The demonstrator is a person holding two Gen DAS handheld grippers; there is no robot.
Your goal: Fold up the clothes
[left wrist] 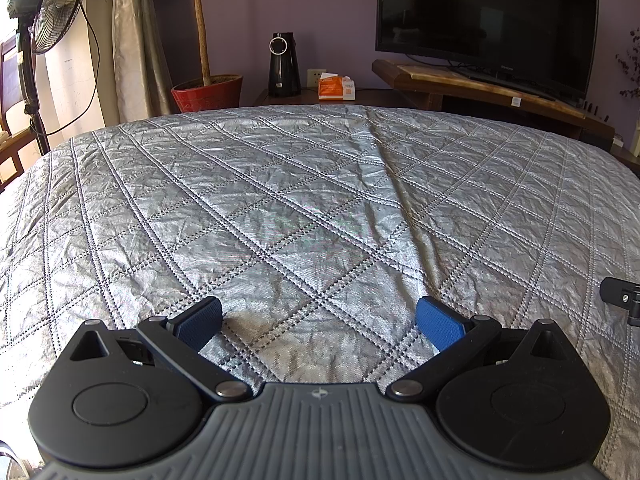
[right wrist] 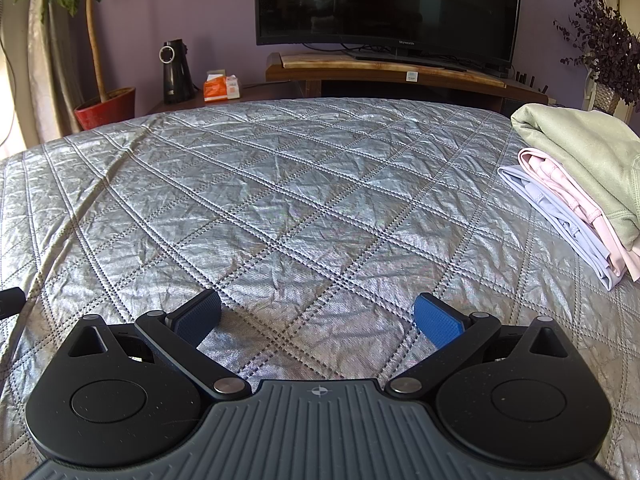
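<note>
A stack of folded clothes lies at the right edge of the quilt in the right wrist view: a pale green garment (right wrist: 584,152) on top, a pink one (right wrist: 560,188) under it, a light lavender one (right wrist: 560,220) at the bottom. My right gripper (right wrist: 318,318) is open and empty, low over the silver quilt (right wrist: 280,200), well left of and nearer than the stack. My left gripper (left wrist: 318,320) is open and empty over bare quilt (left wrist: 280,200). No clothes show in the left wrist view.
Beyond the quilt's far edge stand a TV (right wrist: 388,4) on a wooden stand (right wrist: 380,72), a black speaker (right wrist: 176,72), an orange tissue box (right wrist: 220,88), a red potted plant (right wrist: 106,108) and a standing fan (left wrist: 44,20). A black part of the other gripper (left wrist: 622,296) shows at right.
</note>
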